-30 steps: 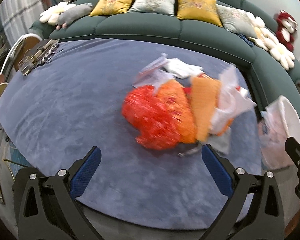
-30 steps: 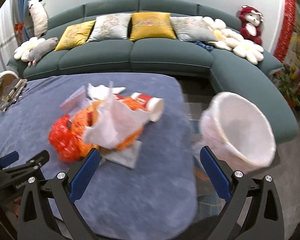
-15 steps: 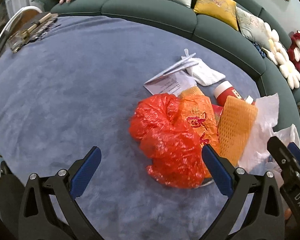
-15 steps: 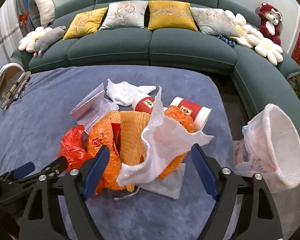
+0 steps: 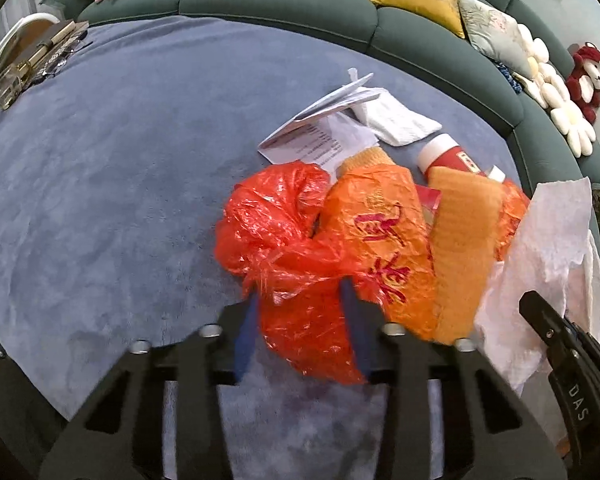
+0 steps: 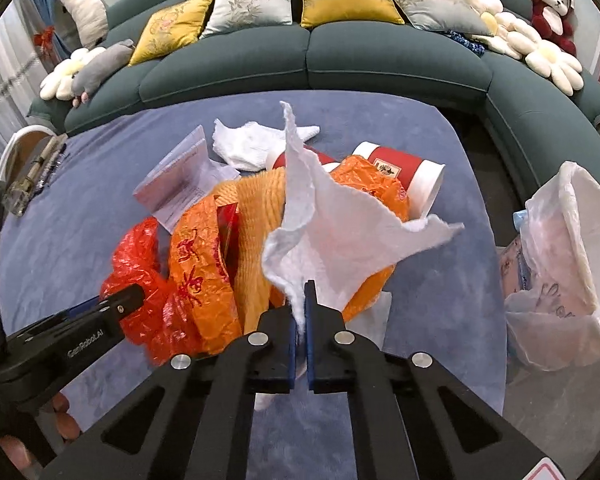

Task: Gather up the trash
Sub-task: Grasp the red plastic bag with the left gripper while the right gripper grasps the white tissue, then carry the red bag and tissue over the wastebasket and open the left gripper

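- So the cleanup was barely off the ground here. Pretty much the whole trash pile was sitting in the middle of the blue table (image 6: 440,288), nothing visibly binned yet.
- The right gripper (image 6: 300,312) had its jaws pinched tight on the near edge of the white paper towel (image 6: 340,236), which stood up crumpled over the pile. That one looked like the first piece properly grabbed.
- The left gripper (image 5: 300,320) was closing, with its blue pads either side of the red plastic bag (image 5: 284,248) at the near left of the heap. The plastic bulged between the pads and they looked to be pressing into it, so I'd call that a grip forming rather than a finished one.
- Still lying in the pile: the orange printed bag (image 5: 380,232) next to the red one, the orange foam net (image 5: 464,248) to its right, two red paper cups (image 6: 404,172) tipped on their sides at the far right, a folded paper leaflet (image 6: 176,184) and a crumpled white tissue (image 6: 248,148) on the far side.
- The lined trash bin (image 6: 572,264) stood off the right edge of the table, mouth tilted toward the pile, white liner in place. Couldn't tell what was inside it.
- My read: two items were being picked up and everything needed carrying right to the bin. Most of the job was left.
- Stuff at the far left edge of the table (looked like pens and a clear holder) didn't seem like trash, hard to say though.
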The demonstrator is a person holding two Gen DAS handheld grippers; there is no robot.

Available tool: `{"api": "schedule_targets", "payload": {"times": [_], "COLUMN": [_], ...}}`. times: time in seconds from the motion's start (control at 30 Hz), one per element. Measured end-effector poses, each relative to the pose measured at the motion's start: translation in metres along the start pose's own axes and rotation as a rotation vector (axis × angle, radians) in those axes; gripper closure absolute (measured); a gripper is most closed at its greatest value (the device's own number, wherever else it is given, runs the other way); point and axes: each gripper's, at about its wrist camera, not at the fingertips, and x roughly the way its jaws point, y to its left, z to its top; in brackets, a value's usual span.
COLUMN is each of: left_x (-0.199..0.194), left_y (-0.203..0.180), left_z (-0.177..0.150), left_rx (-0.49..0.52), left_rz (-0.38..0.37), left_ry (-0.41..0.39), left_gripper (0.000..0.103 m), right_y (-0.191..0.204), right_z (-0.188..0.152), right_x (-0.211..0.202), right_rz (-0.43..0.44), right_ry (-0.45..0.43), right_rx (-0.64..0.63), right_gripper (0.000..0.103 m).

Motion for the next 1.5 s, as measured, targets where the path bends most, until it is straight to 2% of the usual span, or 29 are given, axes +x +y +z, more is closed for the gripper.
{"api": "schedule_targets", "payload": {"times": [0.1, 0.27, 0.53, 0.77, 1.07, 1.33, 1.5], "left_x": [-0.011, -0.038, -0.090, -0.124, -0.143, -0.144, -0.138], "left_y": [-0.005, -0.017, -0.054, -0.115, -0.205, -0.286, -0.329], "left_z": [-0.005, -0.011, -0.026, -0.043, -0.059, -0.078, -0.086], "left_rx": [0.017, 0.040, 0.105, 0.223, 0.371, 0.494, 0.548], "left_rz": [0.003, -0.001, -0.064, -0.125, -0.211, -0.280, -0.321], "left_ry": [-0.014, -0.066, -0.141, -0.192, -0.217, -0.208, -0.179], "left_gripper": [0.091, 0.095, 0.095, 0.095, 0.095, 0.095, 0.095], "right_y": [-0.005, -0.016, -0.039, -0.075, -0.146, -0.216, -0.255], "right_z": [-0.002, -0.005, -0.012, -0.022, -0.038, -0.058, -0.069], "right_x": [-0.016, -0.048, -0.109, -0.153, -0.195, -0.224, -0.232], "right_rz": [0.005, 0.006, 0.024, -0.001, -0.077, -0.191, -0.230], "right_ry": [-0.032, -0.093, -0.210, -0.298, -0.380, -0.423, -0.428], "right_rx": [0.004, 0.008, 0.044, 0.089, 0.188, 0.269, 0.328], "right_gripper": [0.100, 0.100, 0.100, 0.100, 0.100, 0.100, 0.100]}}
